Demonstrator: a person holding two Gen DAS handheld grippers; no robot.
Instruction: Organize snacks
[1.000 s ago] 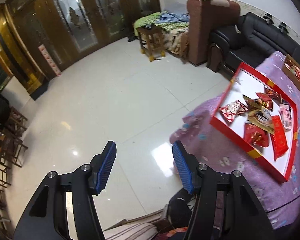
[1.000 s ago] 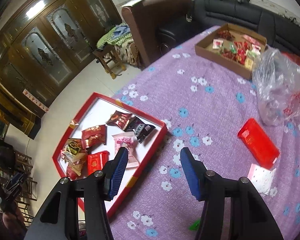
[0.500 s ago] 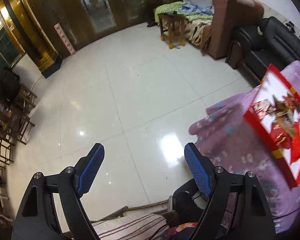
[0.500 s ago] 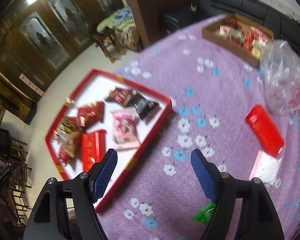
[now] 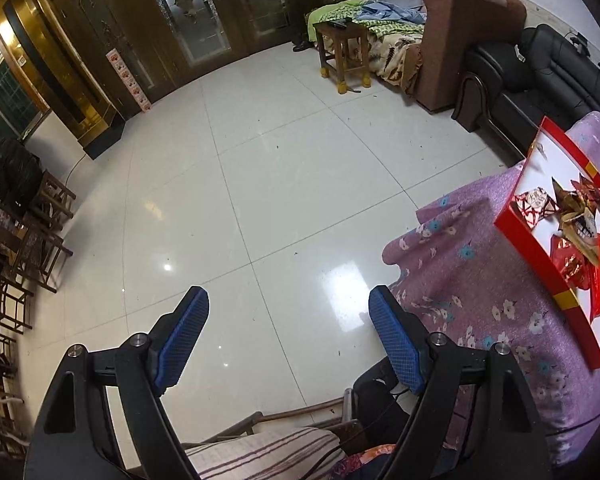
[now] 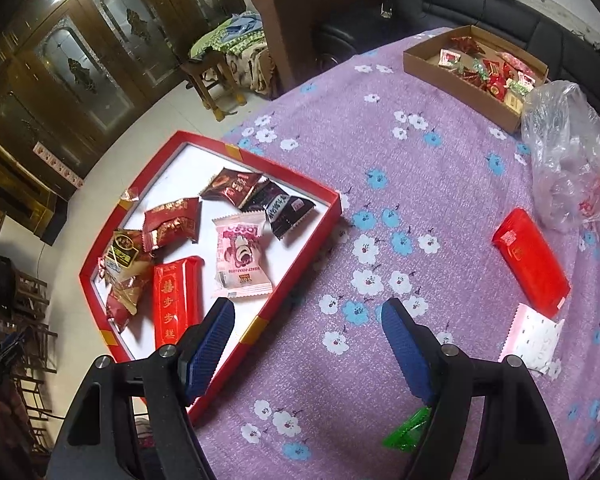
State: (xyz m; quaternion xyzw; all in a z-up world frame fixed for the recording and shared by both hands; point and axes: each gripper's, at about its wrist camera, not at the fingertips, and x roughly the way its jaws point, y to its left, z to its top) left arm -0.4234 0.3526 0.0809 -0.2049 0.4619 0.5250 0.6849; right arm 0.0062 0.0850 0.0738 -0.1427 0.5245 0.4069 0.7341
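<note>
purple floral tablecloth [image 6: 400, 152]; white tiled floor [image 5: 260, 168]; black sofa [image 5: 540, 72]

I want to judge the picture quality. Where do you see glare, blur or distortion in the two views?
Left wrist view: bright glare patches on the glossy floor; fisheye bends the room edges, corners go black. Right wrist view: sharp in the middle, the red tray and purple tablecloth evenly lit; the plastic bag shines slightly; edges curve strongly.

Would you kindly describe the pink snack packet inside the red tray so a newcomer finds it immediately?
On the purple floral tablecloth sits a red-rimmed tray with a white floor. Near its middle lies the pink snack packet, the only pink wrapper among red, gold and dark ones.
</note>
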